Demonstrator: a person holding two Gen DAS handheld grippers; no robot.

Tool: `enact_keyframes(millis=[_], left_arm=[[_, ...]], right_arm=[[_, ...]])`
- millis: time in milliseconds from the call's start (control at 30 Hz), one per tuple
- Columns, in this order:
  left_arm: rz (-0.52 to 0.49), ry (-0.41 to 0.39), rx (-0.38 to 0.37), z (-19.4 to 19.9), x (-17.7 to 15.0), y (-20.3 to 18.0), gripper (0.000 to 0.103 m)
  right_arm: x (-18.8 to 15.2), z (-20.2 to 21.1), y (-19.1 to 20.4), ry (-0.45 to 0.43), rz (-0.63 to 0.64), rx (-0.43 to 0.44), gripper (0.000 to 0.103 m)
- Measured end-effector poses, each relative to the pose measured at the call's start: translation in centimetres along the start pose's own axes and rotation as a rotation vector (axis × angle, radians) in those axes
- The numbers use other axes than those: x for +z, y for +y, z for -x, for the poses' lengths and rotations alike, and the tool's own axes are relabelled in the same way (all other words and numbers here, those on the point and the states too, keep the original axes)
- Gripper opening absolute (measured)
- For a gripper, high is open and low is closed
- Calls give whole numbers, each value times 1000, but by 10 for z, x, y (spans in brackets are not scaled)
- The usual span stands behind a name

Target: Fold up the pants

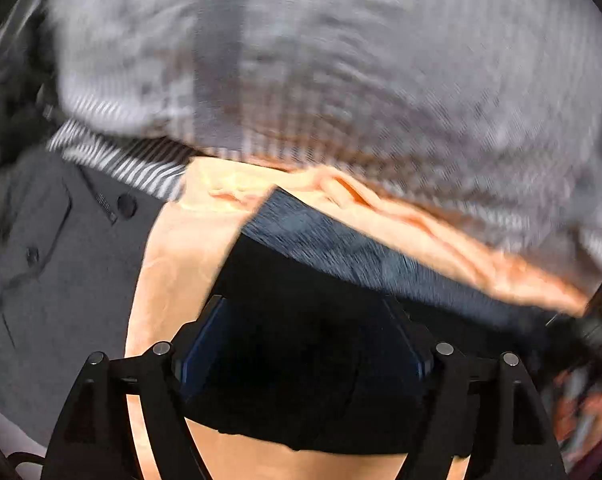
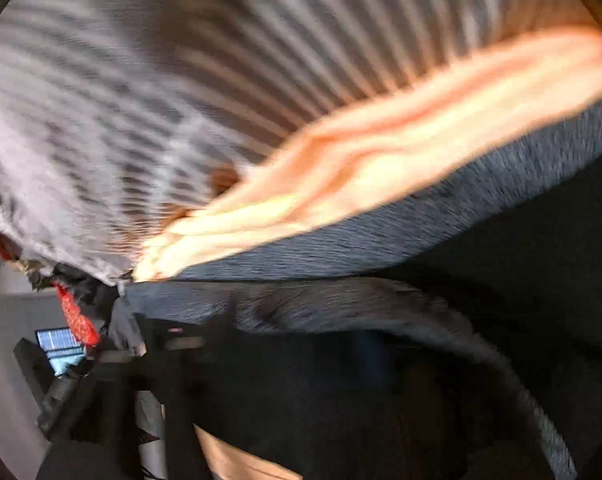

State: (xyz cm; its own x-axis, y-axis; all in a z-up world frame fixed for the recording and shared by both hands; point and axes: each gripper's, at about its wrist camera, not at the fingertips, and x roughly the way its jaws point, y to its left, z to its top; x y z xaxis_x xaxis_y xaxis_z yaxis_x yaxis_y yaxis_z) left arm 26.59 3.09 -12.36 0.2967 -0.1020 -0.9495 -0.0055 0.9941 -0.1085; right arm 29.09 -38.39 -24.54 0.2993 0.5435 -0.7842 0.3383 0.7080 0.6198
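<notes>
2 hand-held grippers are involved: the left hand-held gripper is spread open over dark pants at 6 o'clock, while the right one's state cannot be told through blur.

Motion blur is smearing the striped cloth; the right claw is showing only as dark shapes.

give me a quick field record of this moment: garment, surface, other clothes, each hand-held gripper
garment: dark pants, folded edge lying flat
surface: peach cloth under the pants
other clothes: striped grey fabric beyond; grey buttoned garment to the side
left hand-held gripper: open, fingers astride the pants, not pinching
right hand-held gripper: too dark and blurred in its own view to read
image quality: heavy motion blur
</notes>
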Motion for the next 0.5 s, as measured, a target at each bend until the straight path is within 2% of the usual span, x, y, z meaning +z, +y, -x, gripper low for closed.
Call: enact_keyframes(millis=[67, 133, 267, 367, 500], left_arm=[[-88, 34, 18, -10, -13, -23, 77], [-145, 80, -28, -14, -28, -44, 77], [-254, 137, -136, -9, -60, -98, 77], [-333, 230, -245, -10, -88, -143, 77], [-376, 347, -350, -19, -117, -198, 77]], right_arm=[[-9, 14, 11, -1, 21, 38, 81], [-29, 33, 14, -9, 6, 57, 81], [-80, 63, -6, 2, -47, -24, 81], [-123, 101, -46, -40, -107, -114, 81], [-170, 162, -125, -116, -233, -201, 81]])
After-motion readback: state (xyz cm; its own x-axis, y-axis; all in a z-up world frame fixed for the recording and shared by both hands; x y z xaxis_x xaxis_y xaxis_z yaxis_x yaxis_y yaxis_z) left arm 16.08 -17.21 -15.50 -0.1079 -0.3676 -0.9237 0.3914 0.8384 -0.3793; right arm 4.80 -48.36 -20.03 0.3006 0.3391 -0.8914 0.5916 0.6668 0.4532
